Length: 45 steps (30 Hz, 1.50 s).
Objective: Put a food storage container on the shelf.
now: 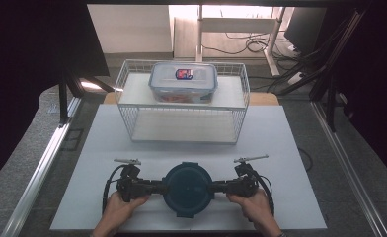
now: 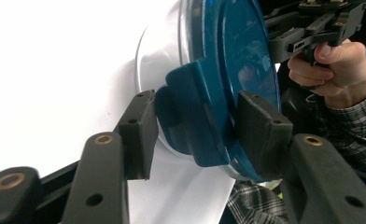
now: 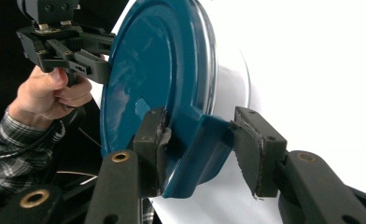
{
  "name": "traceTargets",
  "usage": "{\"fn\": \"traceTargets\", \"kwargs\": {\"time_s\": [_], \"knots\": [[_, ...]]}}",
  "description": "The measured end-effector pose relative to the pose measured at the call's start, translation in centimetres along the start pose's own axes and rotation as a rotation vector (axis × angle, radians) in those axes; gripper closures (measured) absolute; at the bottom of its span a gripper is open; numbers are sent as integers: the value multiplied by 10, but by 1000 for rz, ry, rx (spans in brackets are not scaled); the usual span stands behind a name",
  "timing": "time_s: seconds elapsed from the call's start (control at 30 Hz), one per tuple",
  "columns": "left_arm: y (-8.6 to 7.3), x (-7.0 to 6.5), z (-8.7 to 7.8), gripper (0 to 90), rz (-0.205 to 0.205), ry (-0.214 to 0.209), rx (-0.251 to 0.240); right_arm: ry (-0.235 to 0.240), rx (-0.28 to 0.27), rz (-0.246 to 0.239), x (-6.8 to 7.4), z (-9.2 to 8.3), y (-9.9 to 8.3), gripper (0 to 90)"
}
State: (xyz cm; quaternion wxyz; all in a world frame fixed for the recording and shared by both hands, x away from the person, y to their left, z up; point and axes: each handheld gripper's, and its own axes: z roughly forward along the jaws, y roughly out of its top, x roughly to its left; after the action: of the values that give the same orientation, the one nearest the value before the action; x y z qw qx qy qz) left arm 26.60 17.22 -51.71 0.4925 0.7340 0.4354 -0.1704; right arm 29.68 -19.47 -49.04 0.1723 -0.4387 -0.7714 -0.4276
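While you hold one gripper in each hand, two in all, a single round container (image 1: 187, 189) with a glossy teal plastic lid sits between them on the white table (image 1: 280, 138) near its front edge. Your left gripper (image 1: 161, 186) has its jaws set around one thick lid clasp; whether both pads press it I cannot tell. Your right gripper (image 1: 215, 187) straddles the opposite clasp, one pad touching, the other apart. Behind stands one white wire basket (image 1: 241, 89), carrying one clear rectangular lidded box (image 1: 183, 81).
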Motion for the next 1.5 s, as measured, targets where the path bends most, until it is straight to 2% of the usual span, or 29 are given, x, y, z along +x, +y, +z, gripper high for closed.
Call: {"fn": "traceTargets", "kwargs": {"time_s": [0.1, 0.13, 0.17, 0.23, 0.27, 0.33, 0.37, 0.4, 0.43, 0.5, 0.57, 0.7, 0.73, 0.8, 0.9, 0.97, 1.17, 1.27, 1.43, 1.5], "knots": [[-4, -5, -2, 525, 18, 7, -13, -8, -10, -19, 5, -2, -4, 561], [-7, -10, -3, 527, 49, 24, -21, -10, -19, -32, 9, -4, -8, 558], [-9, -13, -3, 528, 62, 33, -24, -10, -27, -33, 9, -4, -10, 549], [-10, -16, -4, 531, 75, 42, -25, -2, -26, -24, 10, -4, -12, 541], [-13, -17, -6, 531, 85, 50, -23, 33, -19, 1, 7, -3, -16, 528], [-16, -16, -7, 532, 71, 45, -26, 72, -1, 28, 3, 0, -20, 519], [-16, -16, -7, 533, 71, 45, -26, 72, -1, 28, 3, 0, -20, 519], [-18, -14, -8, 535, 56, 39, -29, 105, -13, 52, 3, 2, -22, 559], [-18, -14, -8, 537, 56, 39, -29, 93, -14, 40, 5, 2, -21, 560], [-22, -10, -9, 548, -1, 16, -51, 74, -14, 23, 10, 2, -20, 563], [-24, -8, -9, 559, -36, -3, -74, 68, -21, 22, 11, 2, -20, 565], [-23, -9, -8, 571, -39, 5, -93, 63, -32, 24, 12, 0, -20, 571], [-22, -9, -6, 572, -31, 15, -96, 37, -58, -10, 14, -2, -19, 571], [-20, -8, -5, 572, -34, 2, -107, 15, -82, -34, 17, -5, -17, 571], [-15, -10, -6, 574, -23, 3, -121, 20, -102, -38, 17, -9, -14, 572], [-7, -14, -10, 575, -1, 6, -142, 23, -119, -46, 19, -11, -12, 572], [3, -19, -15, 575, 27, 11, -158, 11, -143, -88, 26, -17, -2, 572], [10, -23, -20, 575, 51, 14, -166, 8, -159, -127, 32, -22, 8, 572], [30, -32, -29, 575, 93, 19, -183, 5, -192, -160, 40, -32, 22, 572], [34, -34, -31, 575, 98, 18, -187, 5, -201, -167, 42, -34, 26, 573]]}}
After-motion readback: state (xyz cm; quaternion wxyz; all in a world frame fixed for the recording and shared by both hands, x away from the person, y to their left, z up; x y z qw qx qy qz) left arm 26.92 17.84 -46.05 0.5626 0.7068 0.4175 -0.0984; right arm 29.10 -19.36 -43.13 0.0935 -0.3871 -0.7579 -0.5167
